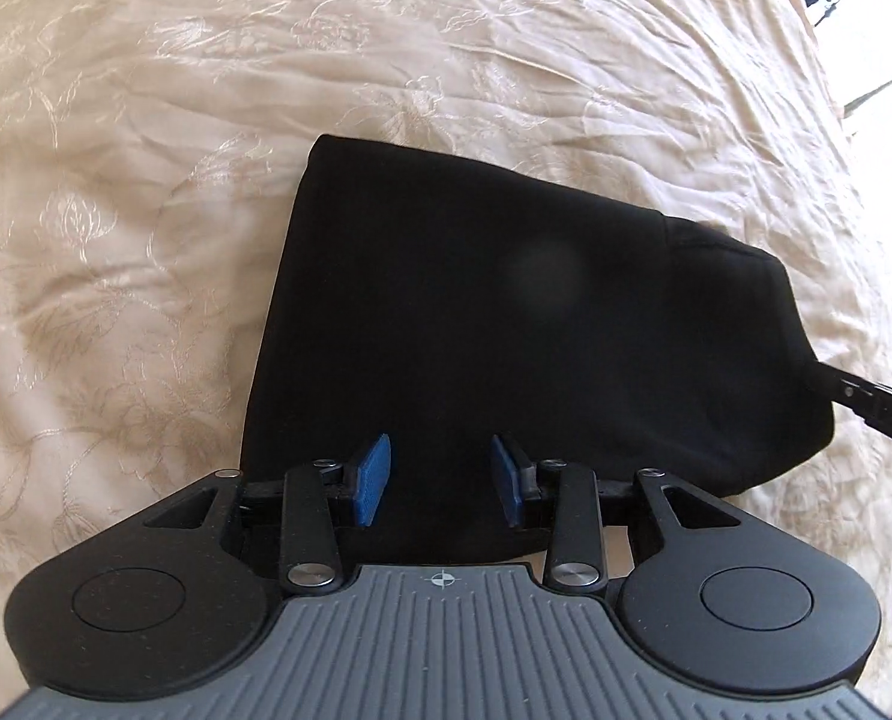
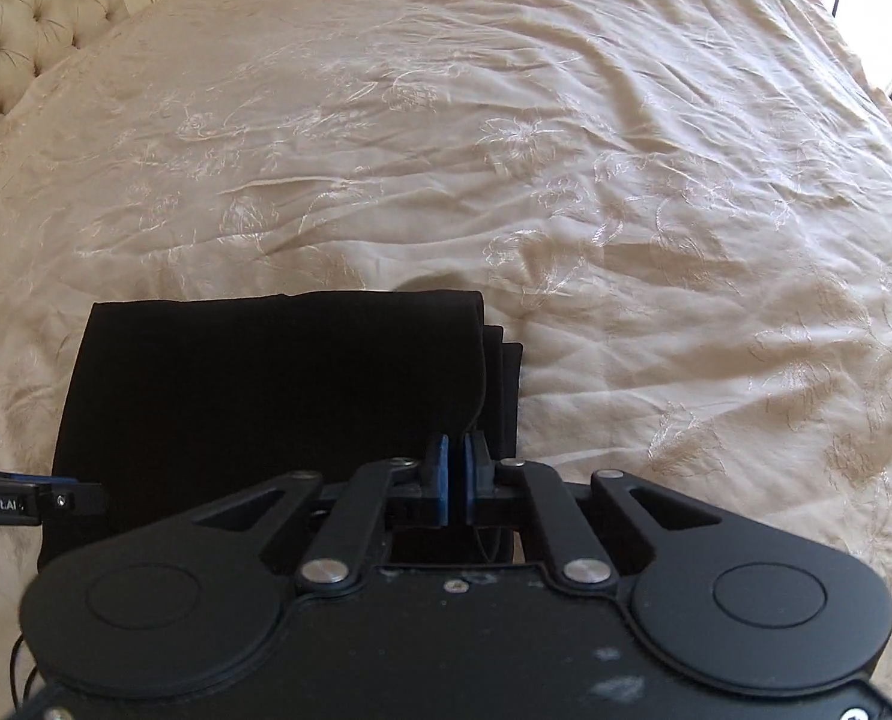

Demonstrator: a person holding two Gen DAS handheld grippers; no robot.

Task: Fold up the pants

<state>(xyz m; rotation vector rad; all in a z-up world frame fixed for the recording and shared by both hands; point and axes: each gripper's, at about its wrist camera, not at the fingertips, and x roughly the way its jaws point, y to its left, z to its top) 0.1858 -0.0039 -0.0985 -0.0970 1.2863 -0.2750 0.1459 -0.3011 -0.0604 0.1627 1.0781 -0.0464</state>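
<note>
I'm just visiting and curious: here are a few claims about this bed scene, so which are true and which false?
1. The pants are black. True.
2. The pants lie spread out full length. False: they are folded into a compact stack, layered edges showing on one side.
3. The bedspread is plain blue. False: it is cream with a stitched floral pattern.
4. The left gripper has a gap between its blue pads. True.
5. The right gripper is wide open. False: its pads are nearly together.

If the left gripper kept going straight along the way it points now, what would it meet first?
Most likely the folded black pants: the left gripper points steeply down with its open jaws over their near part, though the gap is hard to judge.
</note>
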